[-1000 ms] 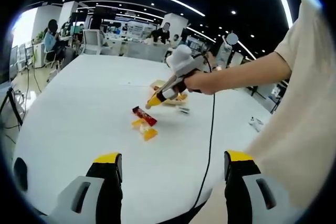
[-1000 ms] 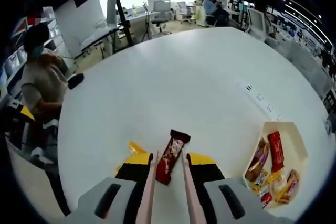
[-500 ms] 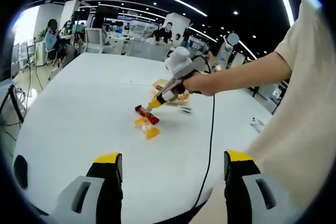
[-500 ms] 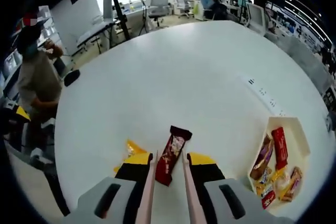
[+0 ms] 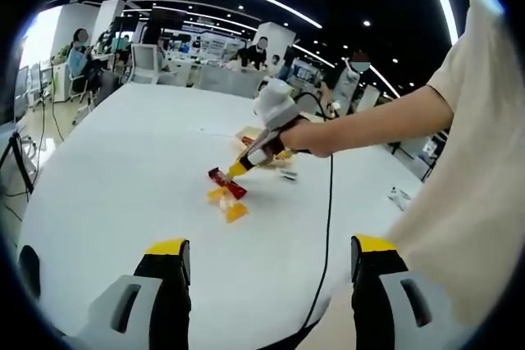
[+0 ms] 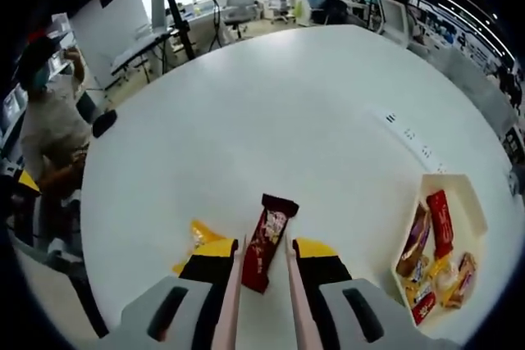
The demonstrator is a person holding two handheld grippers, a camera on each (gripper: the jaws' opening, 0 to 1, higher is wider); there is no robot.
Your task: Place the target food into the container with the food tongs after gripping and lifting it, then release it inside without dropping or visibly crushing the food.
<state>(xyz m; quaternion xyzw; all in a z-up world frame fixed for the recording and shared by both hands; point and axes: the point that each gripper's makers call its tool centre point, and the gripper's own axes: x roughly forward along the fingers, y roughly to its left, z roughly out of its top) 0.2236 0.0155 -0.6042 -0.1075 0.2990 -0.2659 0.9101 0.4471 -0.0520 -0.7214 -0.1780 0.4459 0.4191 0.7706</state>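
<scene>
Tongs gripping a snack bar above the desk.
The right gripper (image 6: 261, 266) clamps pink food tongs (image 6: 232, 297) on a red snack bar (image 6: 265, 242); light, crushable wrapper, best gripped mid-length. The left gripper (image 5: 261, 272) is wide open.

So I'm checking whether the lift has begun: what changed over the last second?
Little. The right gripper stays shut on the red snack bar through pink tongs; the wider table view suggests a slight rise. The yellow packets and the tray of snacks lie as before. The left gripper stays open and idle.
</scene>
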